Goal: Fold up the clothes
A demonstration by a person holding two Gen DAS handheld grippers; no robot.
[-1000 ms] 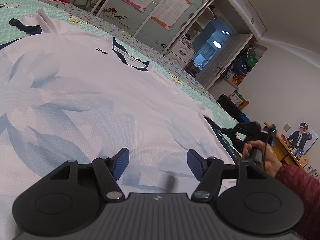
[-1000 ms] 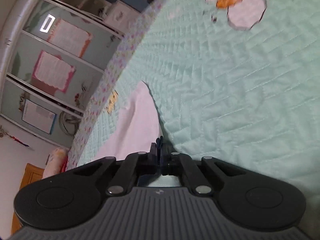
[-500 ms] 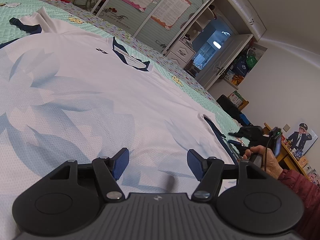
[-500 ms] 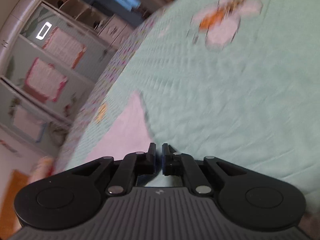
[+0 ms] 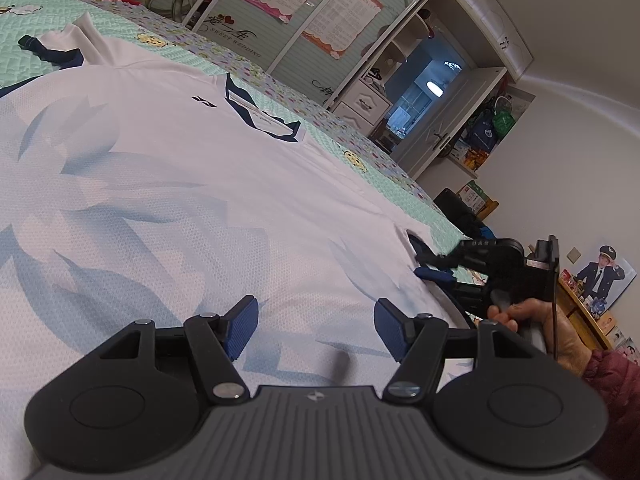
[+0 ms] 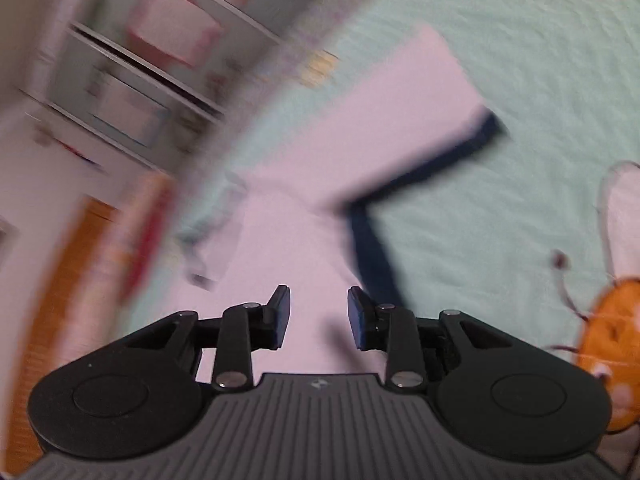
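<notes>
With the white mesh sports shirt with navy trim spread flat on the mint quilted bedspread, both the left gripper and right gripper gape empty, the right's jaws having just been opening then easing in, so a hurried snatch at the navy-cuffed sleeve may bunch it.

So we've got the shirt lying flat on the bed, filling the left and middle of the left wrist view. Its collar sits upper middle, one sleeve at upper left. The left gripper is bottom centre, over the shirt. The right gripper is at right, beside the other sleeve's edge, with the hand just below it. Wardrobe runs behind the bed along the top.
</notes>
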